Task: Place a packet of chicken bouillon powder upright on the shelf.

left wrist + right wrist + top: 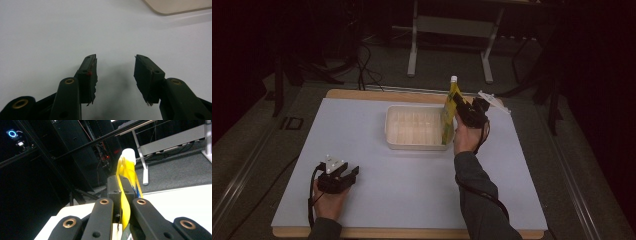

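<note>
A soft yellow pouch [451, 107] with a white cap is held upright at the right end of the translucent ribbed plastic tray [412, 142], pinched flat by the right gripper [463, 111]; a slip is judged likely, since the film is slick and floppy; the left gripper [346, 176] is rested open and empty on the matte white table [412, 200].

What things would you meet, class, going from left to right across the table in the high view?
Left gripper → clear plastic tray → yellow pouch → right gripper, shut on the pouch.
</note>
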A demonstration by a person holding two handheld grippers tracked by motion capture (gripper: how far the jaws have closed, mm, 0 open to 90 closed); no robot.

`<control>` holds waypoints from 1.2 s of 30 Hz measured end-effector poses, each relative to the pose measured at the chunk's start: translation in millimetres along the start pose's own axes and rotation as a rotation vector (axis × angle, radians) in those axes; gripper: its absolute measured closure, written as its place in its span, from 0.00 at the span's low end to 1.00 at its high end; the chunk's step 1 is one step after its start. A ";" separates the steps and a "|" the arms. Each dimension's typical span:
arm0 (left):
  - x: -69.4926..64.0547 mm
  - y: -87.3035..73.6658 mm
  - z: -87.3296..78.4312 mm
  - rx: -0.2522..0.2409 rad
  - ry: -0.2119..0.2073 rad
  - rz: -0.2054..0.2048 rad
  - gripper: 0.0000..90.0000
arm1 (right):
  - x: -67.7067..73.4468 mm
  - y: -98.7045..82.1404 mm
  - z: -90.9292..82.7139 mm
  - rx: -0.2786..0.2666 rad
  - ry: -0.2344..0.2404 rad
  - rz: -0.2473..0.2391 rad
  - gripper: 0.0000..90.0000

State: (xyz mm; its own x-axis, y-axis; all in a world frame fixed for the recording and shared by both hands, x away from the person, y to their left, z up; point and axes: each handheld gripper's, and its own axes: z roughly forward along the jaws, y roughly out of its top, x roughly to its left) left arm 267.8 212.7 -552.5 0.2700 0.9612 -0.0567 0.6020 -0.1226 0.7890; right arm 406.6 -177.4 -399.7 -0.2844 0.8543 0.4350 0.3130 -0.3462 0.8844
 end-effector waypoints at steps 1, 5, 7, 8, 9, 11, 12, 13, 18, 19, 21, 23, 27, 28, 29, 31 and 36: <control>0.0 0.0 0.0 0.000 0.000 0.000 0.59 | -1.4 0.1 -0.5 0.001 0.003 -0.001 1.00; -0.2 0.0 0.3 0.002 0.002 0.004 0.59 | -6.0 -1.7 -2.4 -0.006 0.023 0.000 1.00; -0.4 0.0 0.3 0.001 0.003 0.003 0.59 | -5.8 -2.4 -3.5 -0.006 0.032 -0.010 1.00; -0.4 0.0 0.3 0.001 0.002 0.003 0.59 | -5.5 -2.5 -3.8 -0.004 0.039 -0.013 1.00; -0.3 0.0 0.3 0.002 0.002 0.003 0.59 | -5.1 -2.8 -3.8 -0.003 0.046 -0.017 1.00; -0.4 0.0 0.3 0.001 0.003 0.003 0.59 | -4.8 -3.5 -4.1 -0.008 0.046 -0.026 1.00; -0.4 0.0 0.3 0.001 0.003 0.003 0.59 | -5.0 -3.4 -3.6 -0.006 0.047 -0.027 1.00; -0.4 0.0 0.2 0.001 0.002 0.003 0.59 | -5.3 -3.2 -3.0 -0.006 0.044 -0.029 1.00; 0.0 -0.1 0.1 0.001 0.000 -0.001 0.59 | -5.6 -2.6 -4.5 -0.018 0.038 -0.033 1.00; -0.1 -0.1 -0.1 -0.001 0.000 0.000 0.59 | -6.6 -0.7 -3.9 -0.018 0.040 -0.026 1.00; 0.3 -0.2 -0.5 -0.003 -0.004 -0.004 0.59 | -7.6 2.3 -2.0 -0.032 0.027 -0.033 1.00; 0.9 -0.3 -0.4 -0.004 -0.007 -0.010 0.59 | -6.9 2.7 -0.3 -0.051 0.029 -0.050 1.00; 0.8 -0.3 -0.6 -0.007 -0.009 -0.011 0.59 | -1.3 -10.6 1.6 -0.056 0.023 -0.165 1.00; 0.7 -0.3 -0.7 -0.006 -0.008 -0.009 0.59 | -1.7 -14.5 1.0 -0.055 0.026 -0.172 1.00; 0.7 -0.3 -0.6 -0.005 -0.008 -0.007 0.59 | -2.4 -17.6 0.1 -0.055 0.028 -0.176 1.00; 0.6 -0.3 -0.6 -0.003 -0.007 -0.007 0.59 | -3.9 -21.8 -1.4 -0.042 0.023 -0.188 1.00; 0.4 -0.2 -0.3 -0.002 -0.004 -0.008 0.59 | -12.5 -25.1 -4.0 -0.019 0.018 -0.173 1.00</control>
State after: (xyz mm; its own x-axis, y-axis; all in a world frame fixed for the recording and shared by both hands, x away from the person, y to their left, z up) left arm 267.5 213.2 -552.5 0.2686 0.9610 -0.0653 0.6024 -0.1147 0.7899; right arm 398.7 -180.9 -426.6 -0.3488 0.8946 0.2792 0.2413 -0.2021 0.9492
